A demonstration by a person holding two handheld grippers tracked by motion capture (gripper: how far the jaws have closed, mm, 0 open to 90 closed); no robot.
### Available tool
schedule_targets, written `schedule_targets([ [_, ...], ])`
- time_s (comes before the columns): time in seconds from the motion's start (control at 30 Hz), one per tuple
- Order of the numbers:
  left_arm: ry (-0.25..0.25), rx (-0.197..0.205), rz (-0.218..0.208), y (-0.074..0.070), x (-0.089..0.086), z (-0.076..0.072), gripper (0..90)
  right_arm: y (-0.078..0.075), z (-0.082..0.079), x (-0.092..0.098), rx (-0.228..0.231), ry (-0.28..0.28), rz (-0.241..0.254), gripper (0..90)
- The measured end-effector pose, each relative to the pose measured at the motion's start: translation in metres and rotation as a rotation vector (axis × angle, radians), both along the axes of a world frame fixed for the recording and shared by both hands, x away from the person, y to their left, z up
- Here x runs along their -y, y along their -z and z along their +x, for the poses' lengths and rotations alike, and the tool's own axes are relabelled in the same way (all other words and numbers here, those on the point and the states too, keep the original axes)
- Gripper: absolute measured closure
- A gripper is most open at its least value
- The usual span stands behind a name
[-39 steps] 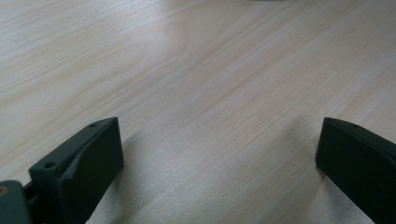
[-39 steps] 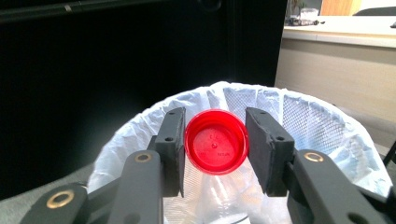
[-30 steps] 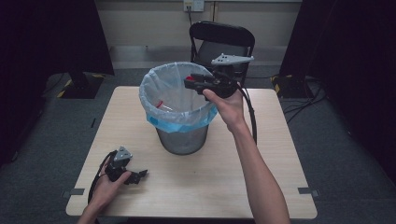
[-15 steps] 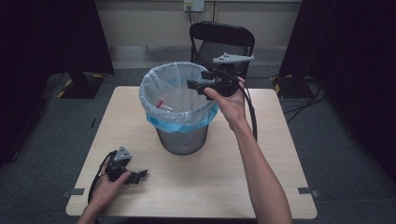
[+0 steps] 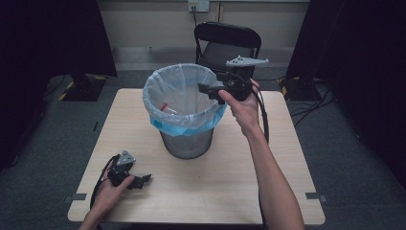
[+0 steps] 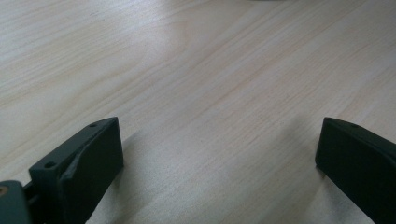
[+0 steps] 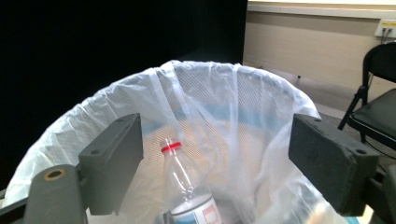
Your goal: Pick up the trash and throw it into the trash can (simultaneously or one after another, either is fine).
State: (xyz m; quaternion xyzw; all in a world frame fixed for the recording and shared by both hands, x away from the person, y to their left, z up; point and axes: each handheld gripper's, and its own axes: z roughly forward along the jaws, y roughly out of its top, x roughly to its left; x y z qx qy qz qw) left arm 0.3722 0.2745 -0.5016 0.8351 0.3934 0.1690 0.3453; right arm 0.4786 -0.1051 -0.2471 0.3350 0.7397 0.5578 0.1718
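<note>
The right tongs [image 5: 203, 89] hang over the bin [image 5: 184, 112], at about three o'clock on its rim, pointing in toward the middle. A second ago their jaws were shut on something over the opening; they have just been opening, and now stand wide apart with nothing between them. In the right gripper view the gap between the jaws looks straight down into the white bin liner [image 7: 224, 107], and a clear plastic bottle [image 7: 187, 186] with a red ring at its neck and a blue-and-white label lies inside, leaning against the liner wall. So the bottle has been let go and has dropped in: the drop itself looks finished, and what remains is likely to draw the hand back from the rim.

The left tongs [image 5: 142, 181] rest low at about seven o'clock on the table [image 5: 230, 187], well apart from the bin. Their jaws are spread wide over bare wood and grip nothing, as the left gripper view shows. A black folding chair [image 5: 227, 43] stands beyond the table at twelve o'clock.
</note>
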Motion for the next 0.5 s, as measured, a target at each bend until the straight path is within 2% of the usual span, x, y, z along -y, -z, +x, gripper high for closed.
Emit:
schedule_targets([
  [0.13,0.0,0.0,0.0,0.0,0.0,0.0,0.3,0.001,-0.004,0.007,0.007,0.01,0.017,16.7],
  [0.23,0.001,0.0,0.0,0.0,0.0,0.0,0.3,0.001,-0.006,0.011,0.012,0.016,0.014,16.6],
  [0.3,0.0,0.0,0.0,0.0,0.0,0.0,0.3,0.0,-0.011,0.017,0.02,0.03,-0.011,16.6],
  [0.5,0.0,0.0,0.0,0.0,0.0,0.0,0.3,0.001,-0.019,0.036,0.027,0.066,0.004,16.6],
])
